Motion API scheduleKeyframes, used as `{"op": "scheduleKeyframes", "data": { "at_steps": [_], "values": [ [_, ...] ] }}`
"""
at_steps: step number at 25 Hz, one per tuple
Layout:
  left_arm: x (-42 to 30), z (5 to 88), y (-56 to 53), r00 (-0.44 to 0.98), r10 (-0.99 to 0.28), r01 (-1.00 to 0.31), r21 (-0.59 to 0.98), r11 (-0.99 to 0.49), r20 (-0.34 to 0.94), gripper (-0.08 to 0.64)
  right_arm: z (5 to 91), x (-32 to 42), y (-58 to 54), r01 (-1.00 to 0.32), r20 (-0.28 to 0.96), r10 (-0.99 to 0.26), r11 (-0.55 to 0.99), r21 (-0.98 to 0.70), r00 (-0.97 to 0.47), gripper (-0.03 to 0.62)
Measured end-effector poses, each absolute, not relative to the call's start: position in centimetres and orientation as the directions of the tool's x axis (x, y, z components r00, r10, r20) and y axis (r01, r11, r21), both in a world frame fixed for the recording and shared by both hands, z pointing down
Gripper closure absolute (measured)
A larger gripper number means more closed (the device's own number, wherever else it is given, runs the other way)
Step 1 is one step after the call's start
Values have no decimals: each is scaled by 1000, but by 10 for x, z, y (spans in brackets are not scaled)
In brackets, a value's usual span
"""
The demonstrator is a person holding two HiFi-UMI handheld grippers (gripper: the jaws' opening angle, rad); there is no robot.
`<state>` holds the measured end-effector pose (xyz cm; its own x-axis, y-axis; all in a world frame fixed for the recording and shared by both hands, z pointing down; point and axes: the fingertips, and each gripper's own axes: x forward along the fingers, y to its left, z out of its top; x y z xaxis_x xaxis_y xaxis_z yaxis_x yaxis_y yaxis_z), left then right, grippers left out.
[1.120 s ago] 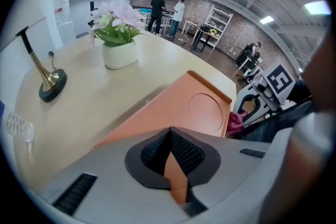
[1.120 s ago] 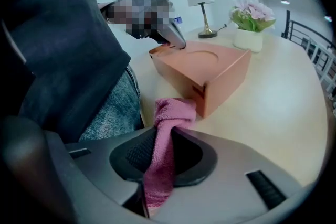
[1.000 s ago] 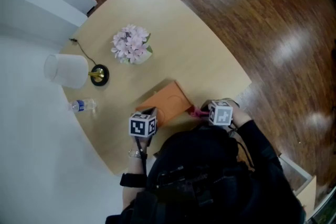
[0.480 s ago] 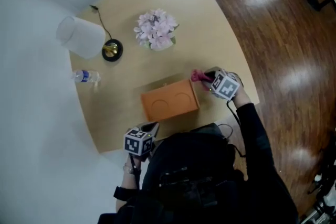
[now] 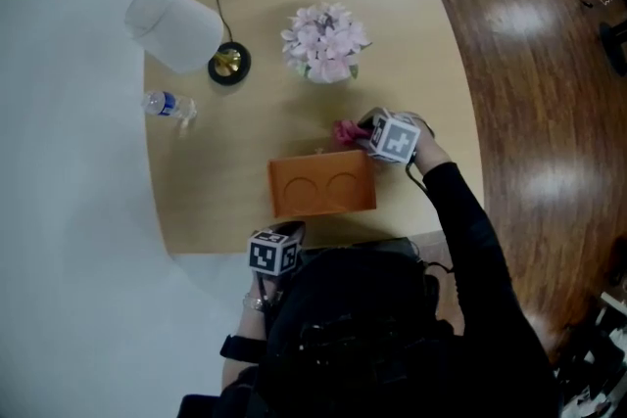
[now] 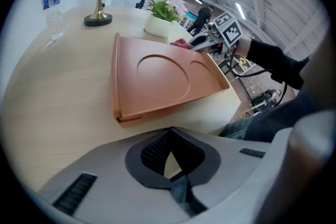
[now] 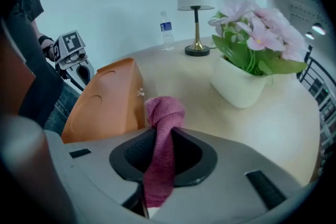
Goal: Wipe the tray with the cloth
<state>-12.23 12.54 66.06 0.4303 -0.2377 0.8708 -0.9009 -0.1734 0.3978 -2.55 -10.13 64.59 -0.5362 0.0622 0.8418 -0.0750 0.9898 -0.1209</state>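
The orange tray (image 5: 323, 188) with two round recesses lies flat on the table, near its front edge. A pink cloth (image 5: 345, 132) is bunched in my right gripper (image 5: 367, 134), which is shut on it just beyond the tray's far right corner. In the right gripper view the cloth (image 7: 164, 113) sticks out between the jaws next to the tray's edge (image 7: 113, 105). My left gripper (image 5: 284, 245) hovers at the table's front edge, short of the tray (image 6: 163, 78). Its pads (image 6: 157, 152) meet at the tips with nothing between them.
A white pot of pink flowers (image 5: 326, 42) stands just behind the right gripper. A lamp with a white shade (image 5: 176, 26) and brass base (image 5: 228, 64) and a small water bottle (image 5: 168, 104) stand at the back left. Wooden floor lies to the table's right.
My right gripper carried the cloth from the tray's near right side round to its far right corner. The left gripper drew back from the tray to the table's front edge.
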Motion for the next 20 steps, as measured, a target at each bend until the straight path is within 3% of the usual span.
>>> {"op": "scheduleKeyframes", "data": {
  "at_steps": [7, 12, 16, 20],
  "values": [
    [-124, 664, 110, 407, -251, -912, 380, -152, 878, 560, 655, -27, -82, -9, 846, 139, 986, -167, -515, 505],
    [-128, 665, 106, 387, -234, -919, 353, -175, 892, 560, 657, -19, -70, -28, 843, 142, 983, -183, -519, 505],
    [-148, 657, 68, 328, -298, -943, 292, -161, 896, 560, 657, -11, -55, -57, 839, 141, 978, -200, -525, 505],
    [-153, 653, 37, 322, -231, -912, 235, -335, 918, 560, 666, 11, -50, -189, 856, 81, 961, -204, -511, 506]
  ]
}}
